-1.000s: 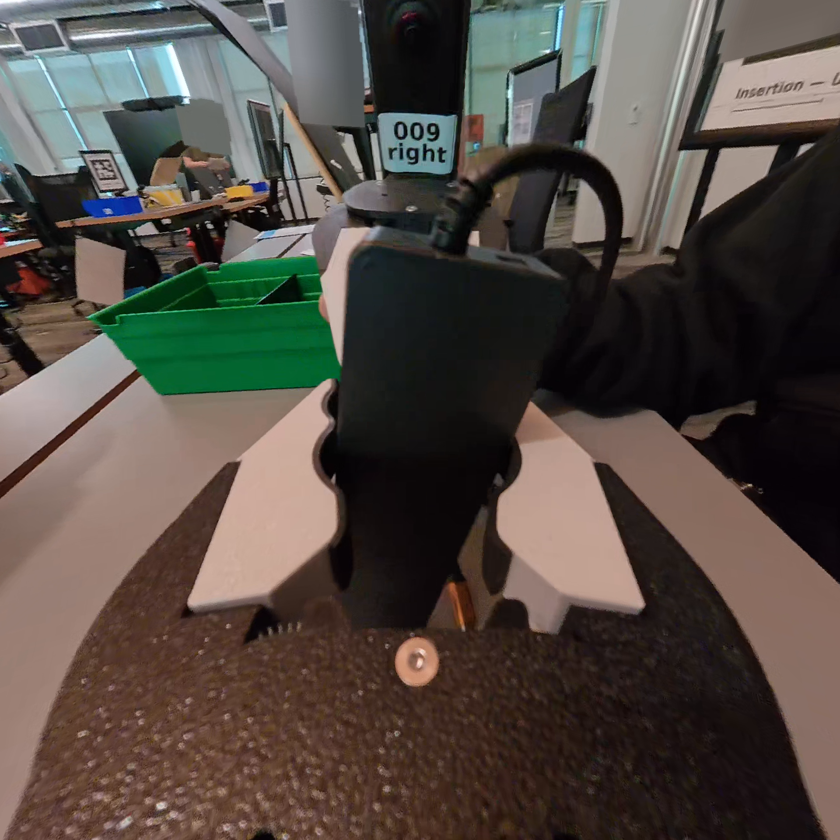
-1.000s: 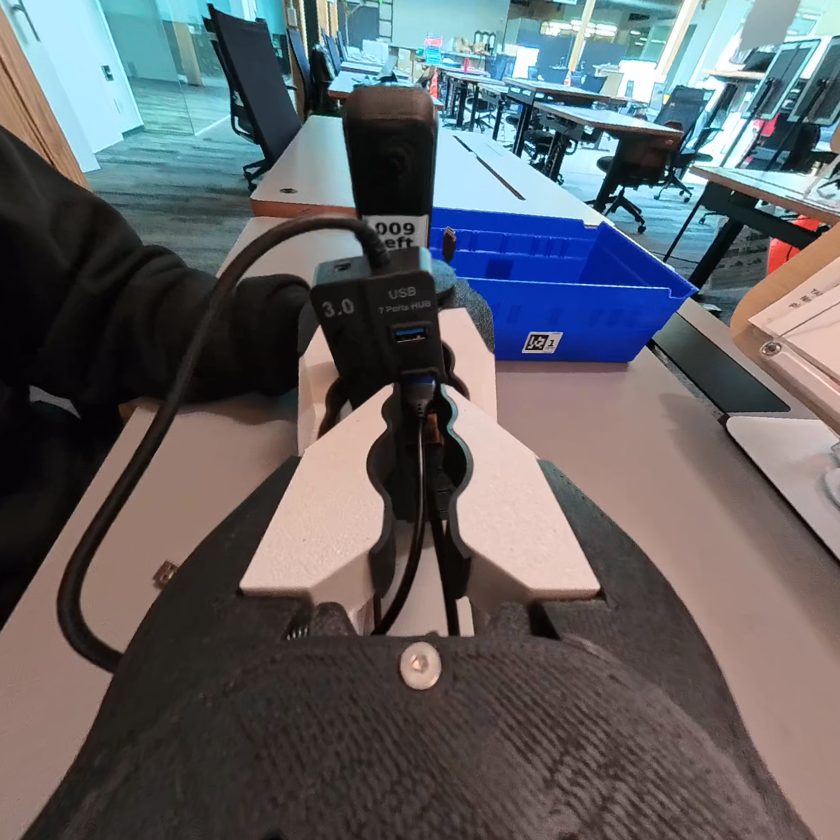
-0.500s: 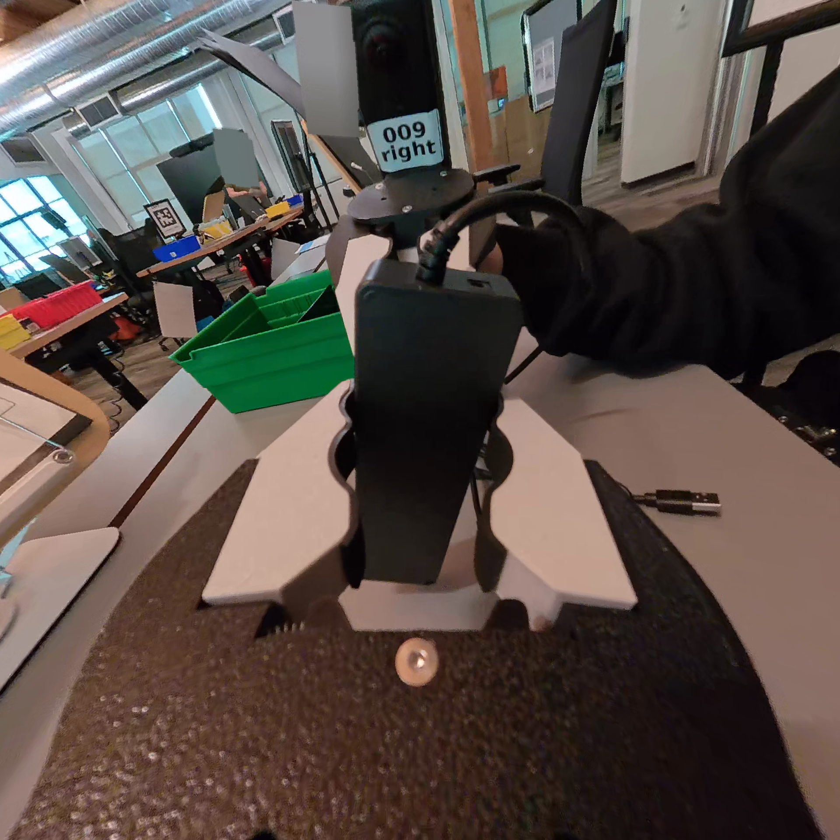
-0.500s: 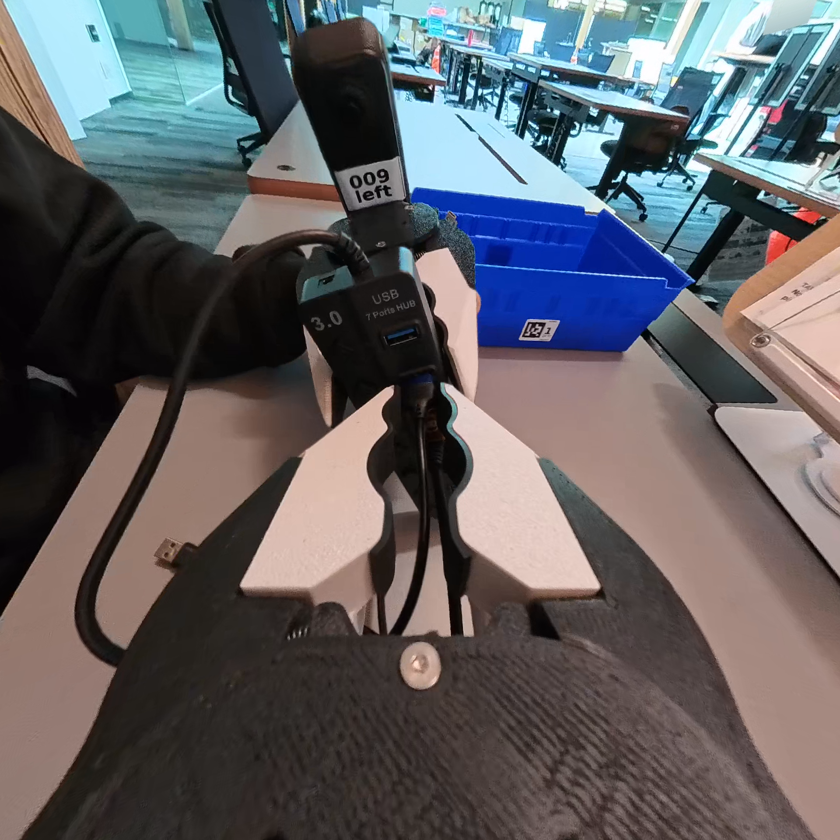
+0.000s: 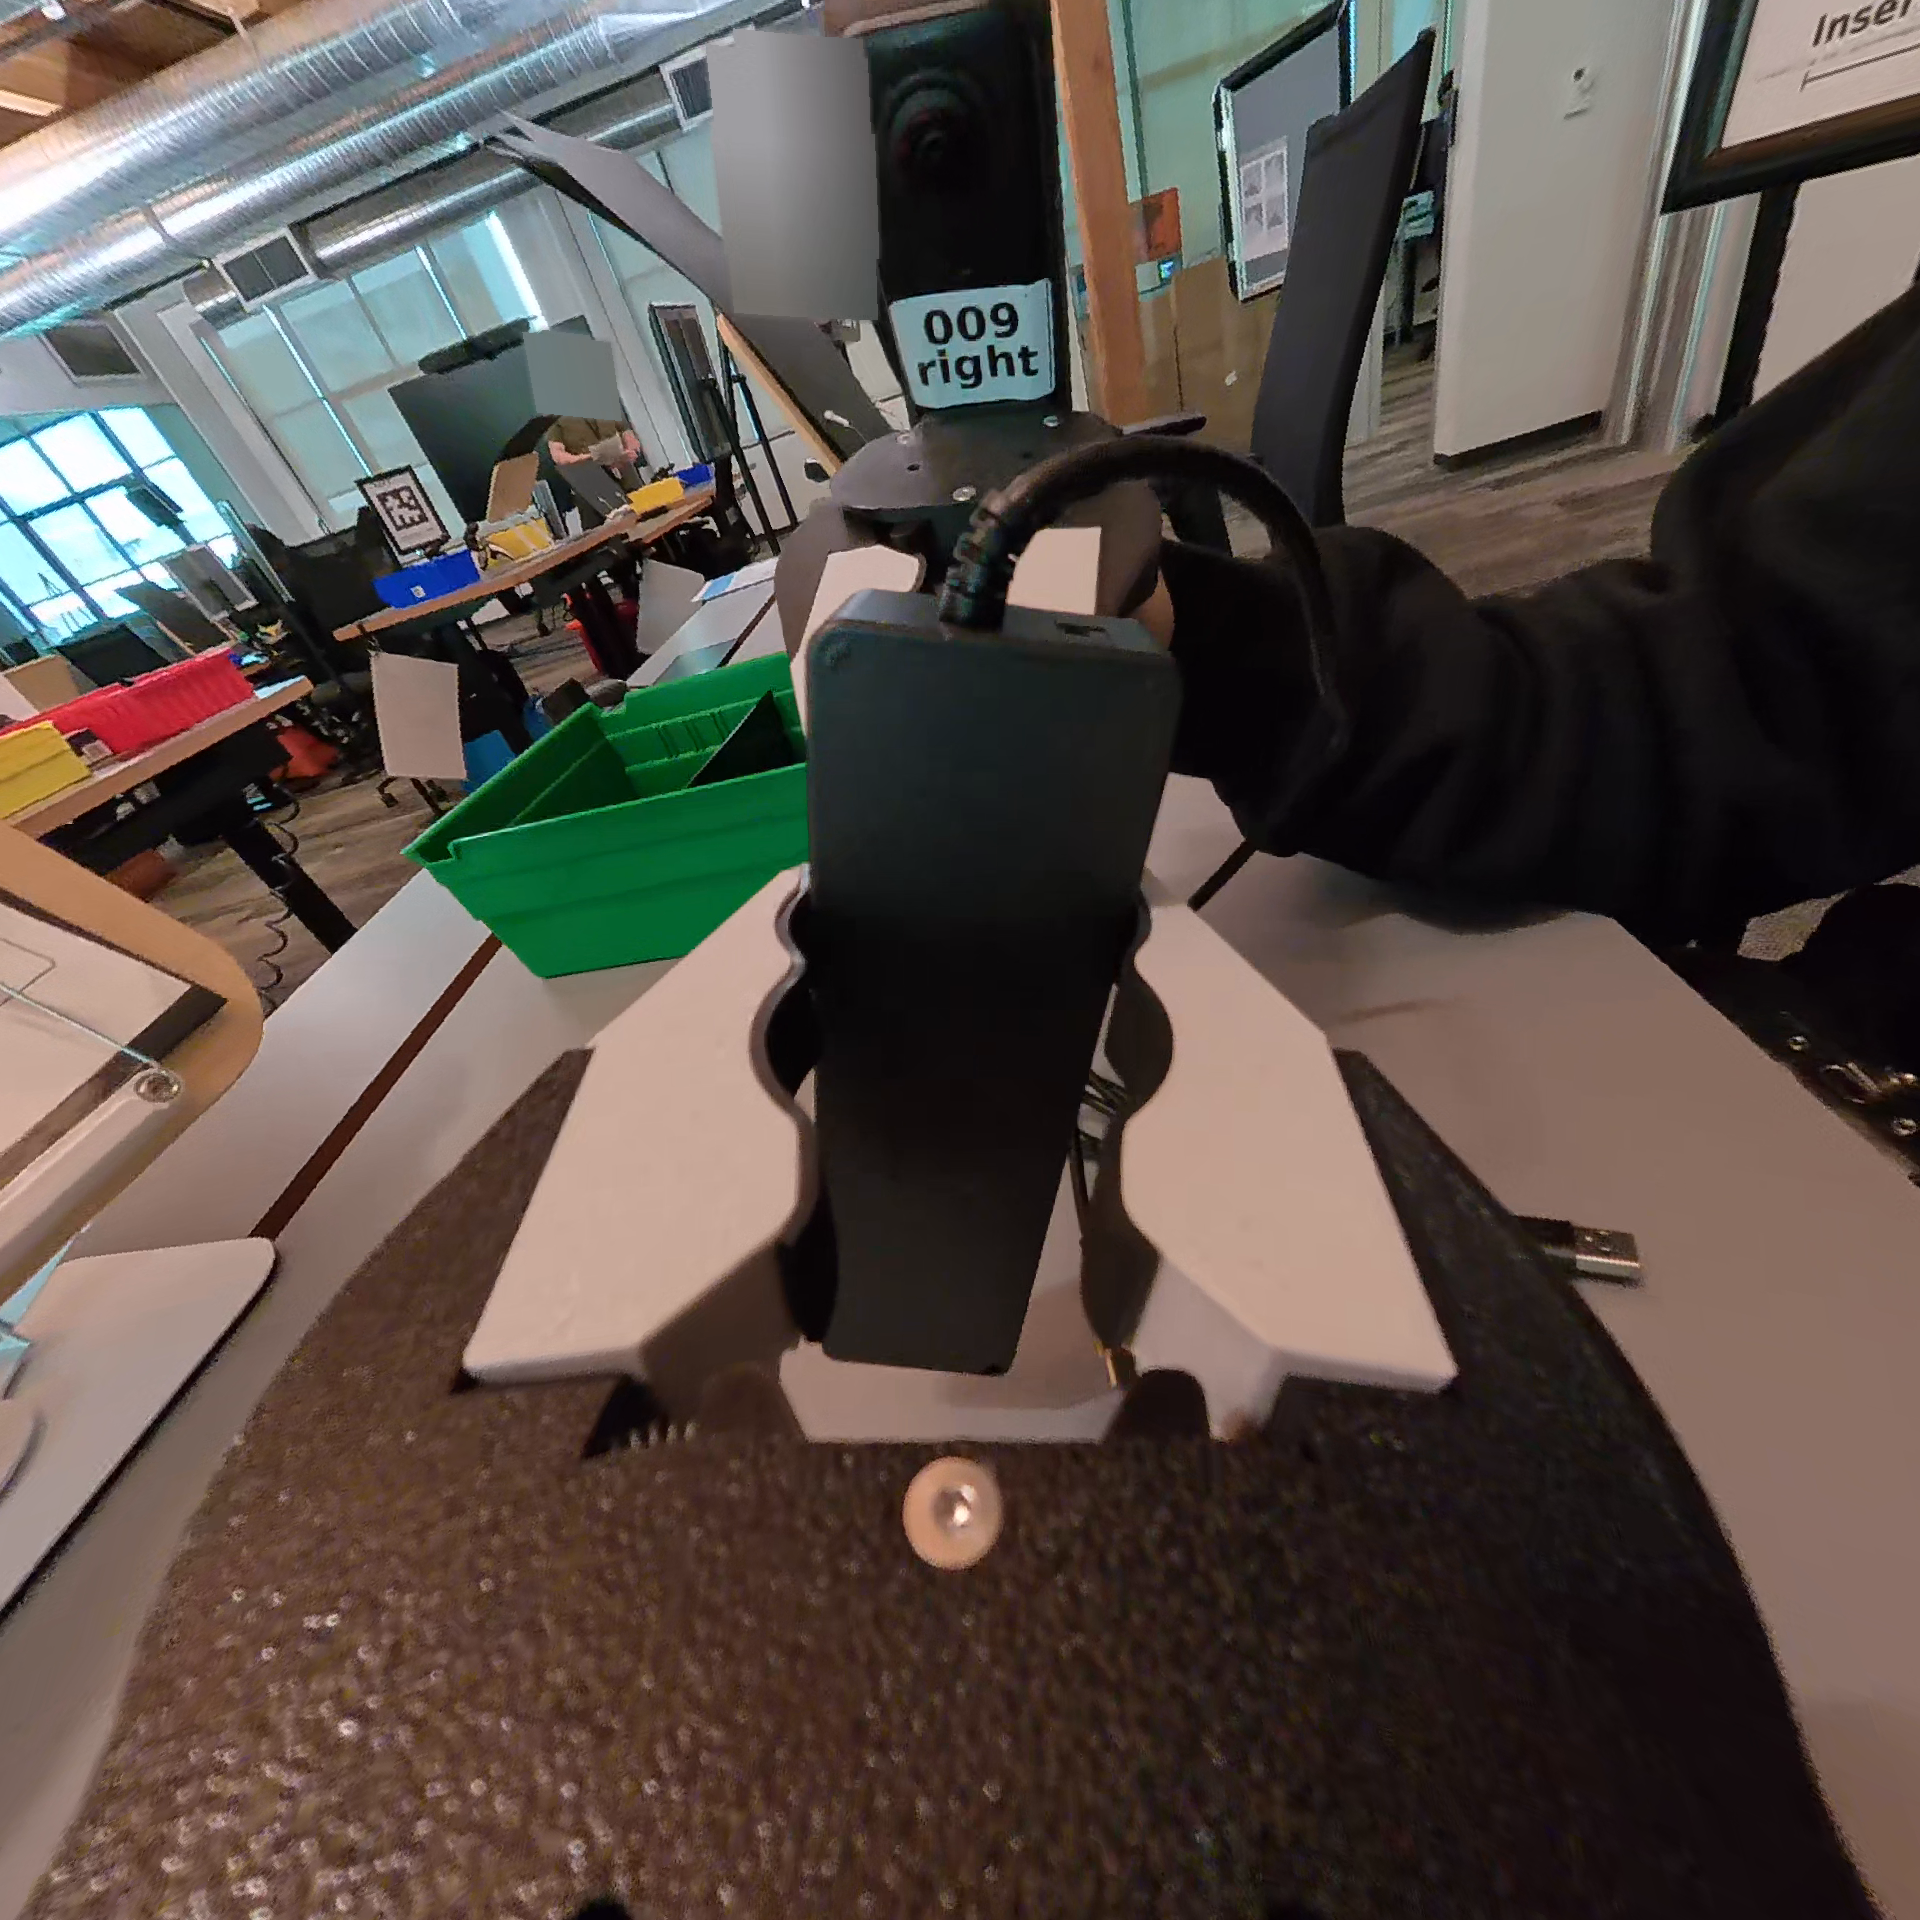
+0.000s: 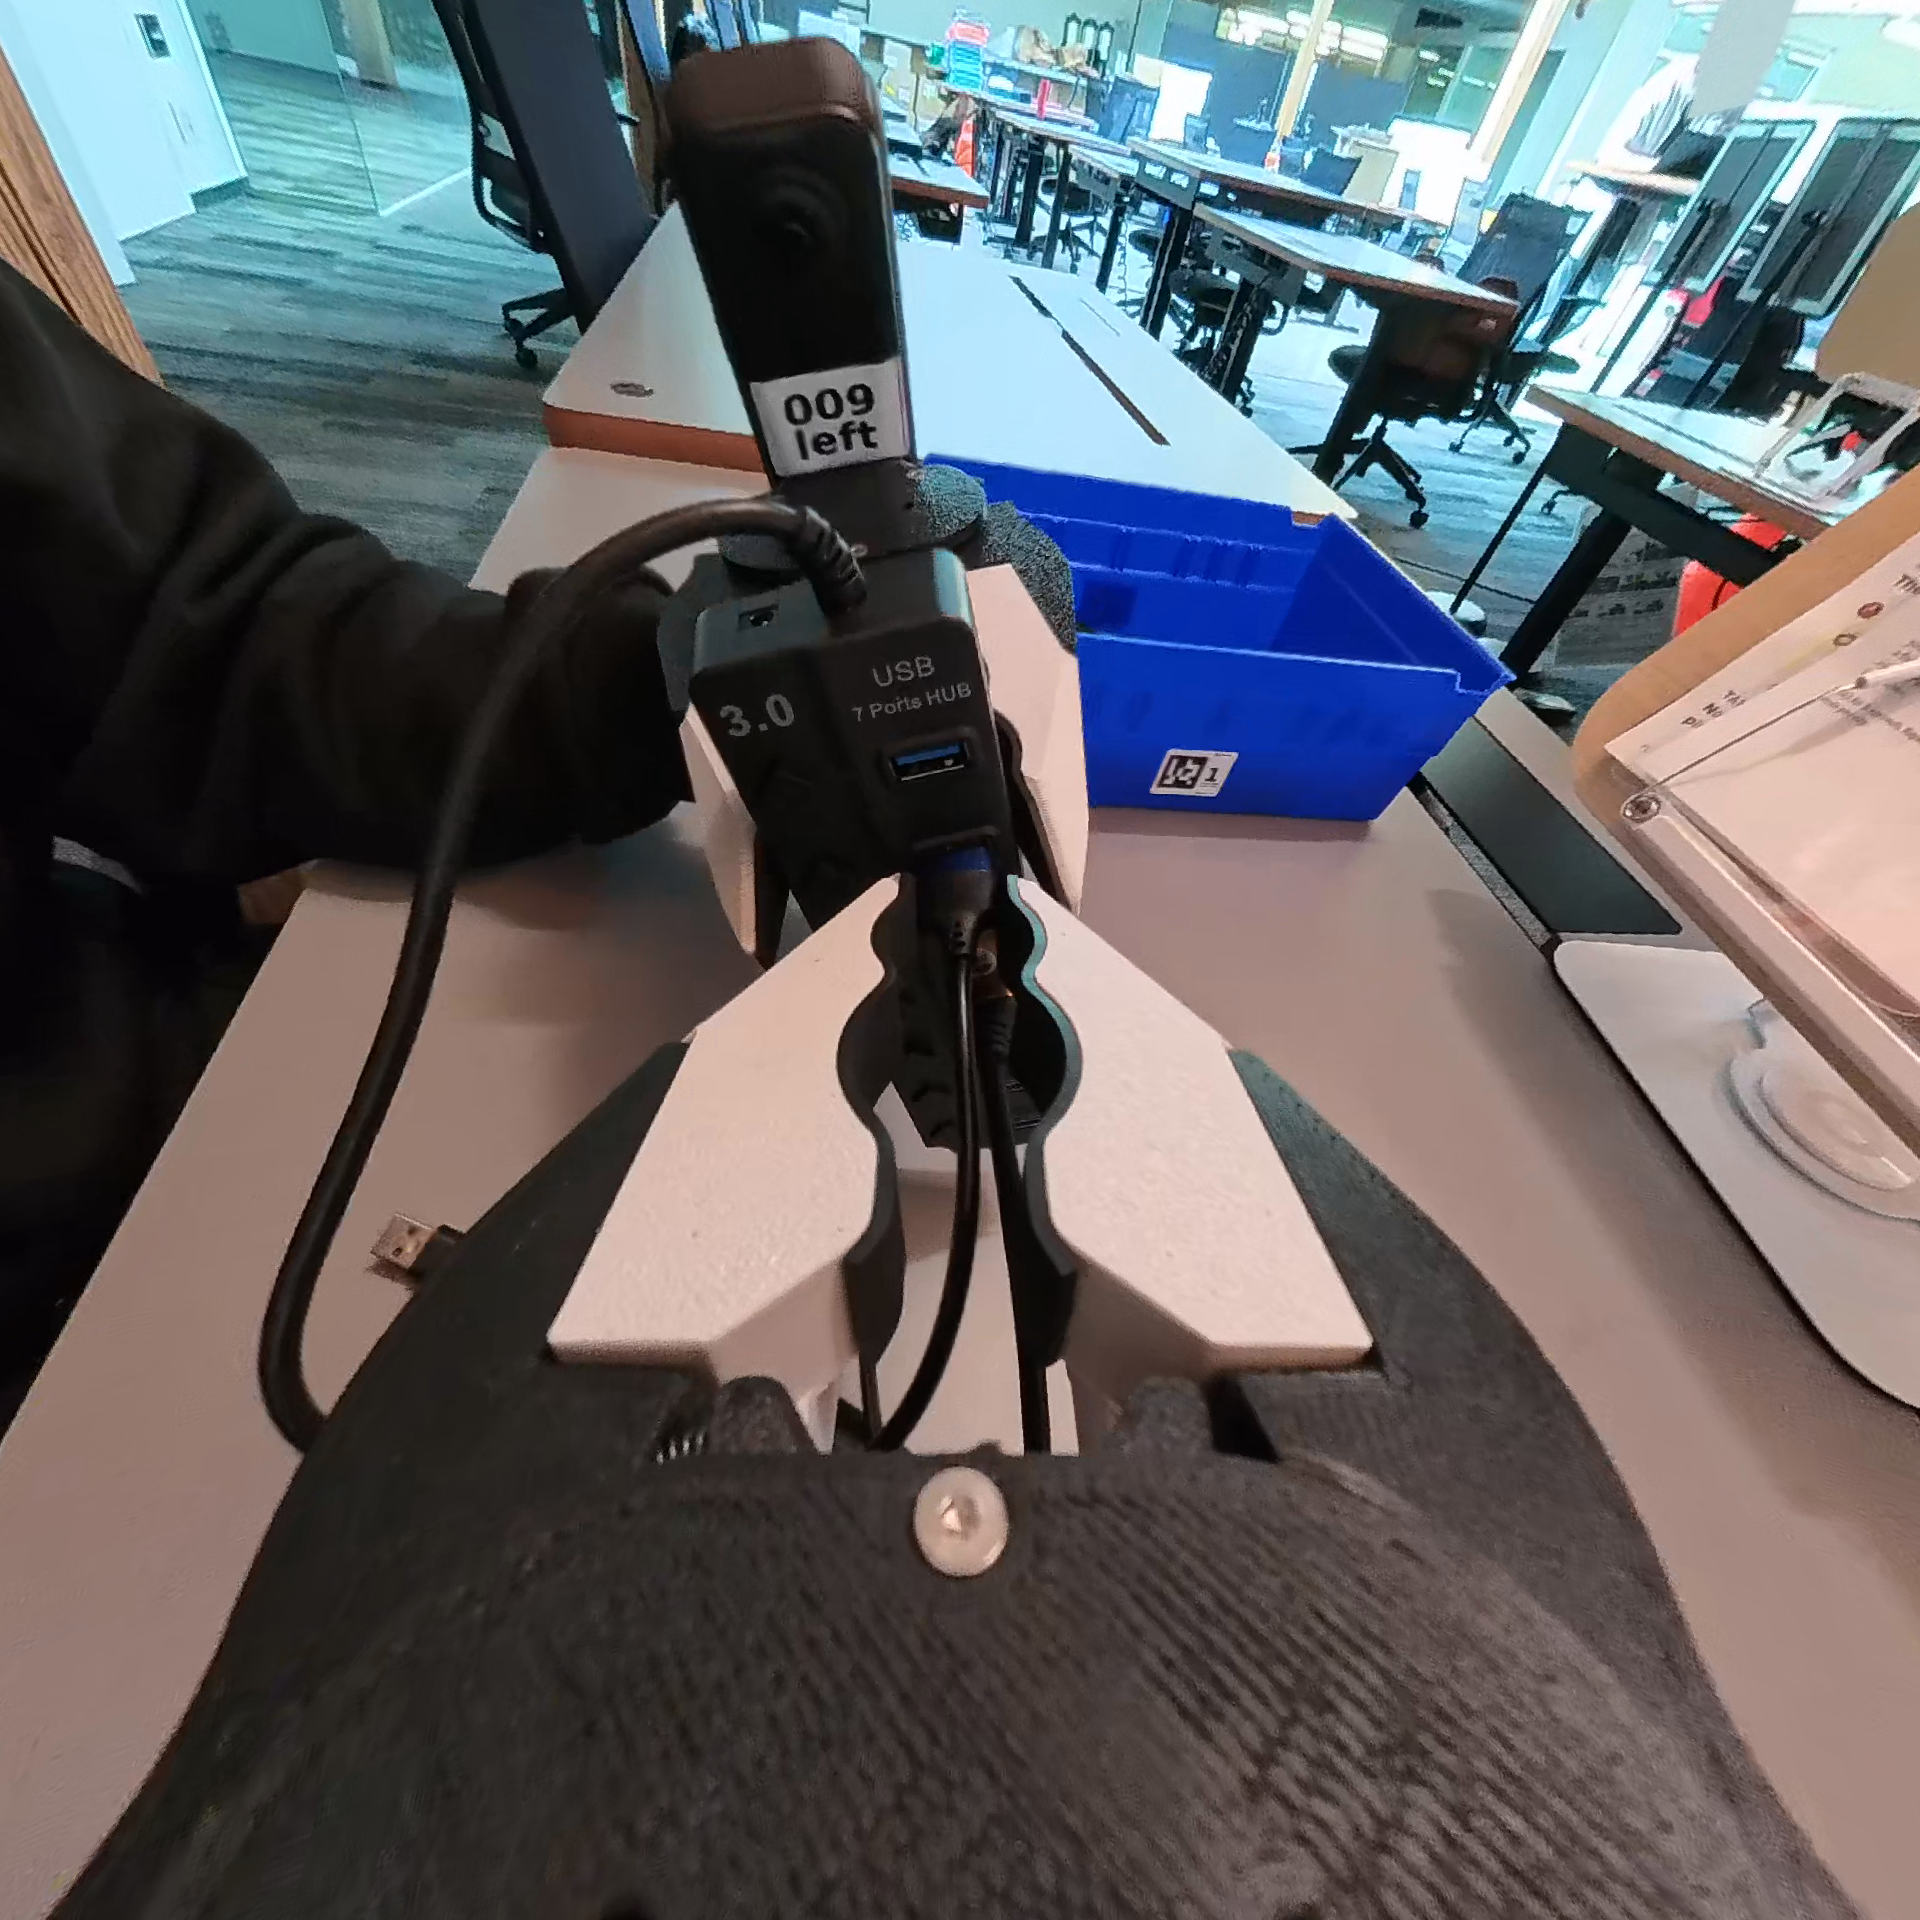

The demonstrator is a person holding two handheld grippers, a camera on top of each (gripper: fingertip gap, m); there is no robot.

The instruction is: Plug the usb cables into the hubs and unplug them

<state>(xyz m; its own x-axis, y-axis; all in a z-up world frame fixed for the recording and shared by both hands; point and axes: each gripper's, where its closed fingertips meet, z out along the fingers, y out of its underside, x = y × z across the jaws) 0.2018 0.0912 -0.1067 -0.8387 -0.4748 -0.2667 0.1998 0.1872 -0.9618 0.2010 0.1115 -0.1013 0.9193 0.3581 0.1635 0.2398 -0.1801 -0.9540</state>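
My left gripper [image 5: 966, 966] is shut on a black USB hub [image 5: 977, 935] and holds it upright above the grey table [image 5: 1558, 1060], back face toward this camera. In the right wrist view the hub's port side [image 6: 852, 727] faces me, with the left gripper's white fingers [image 6: 1044, 727] on both sides of it. My right gripper [image 6: 951, 914] is shut on a blue-tipped USB plug [image 6: 956, 883] at the hub's second port; I cannot tell how deep it sits. Thin black cables [image 6: 966, 1195] run back between my fingers. The hub's thick cable [image 6: 416, 935] loops down to a loose plug [image 6: 400, 1242] on the table.
A green bin [image 5: 623, 842] stands behind the hub in the left wrist view, a blue bin [image 6: 1278, 686] in the right wrist view. A clear-fronted wooden stand [image 6: 1787, 810] on a white base is at the table's side. Black sleeves [image 5: 1558, 748] reach in.
Both grippers have lifted and tilted together with the hub, showing more table. The hub cable's loose plug has come into view. Both grips are unchanged.
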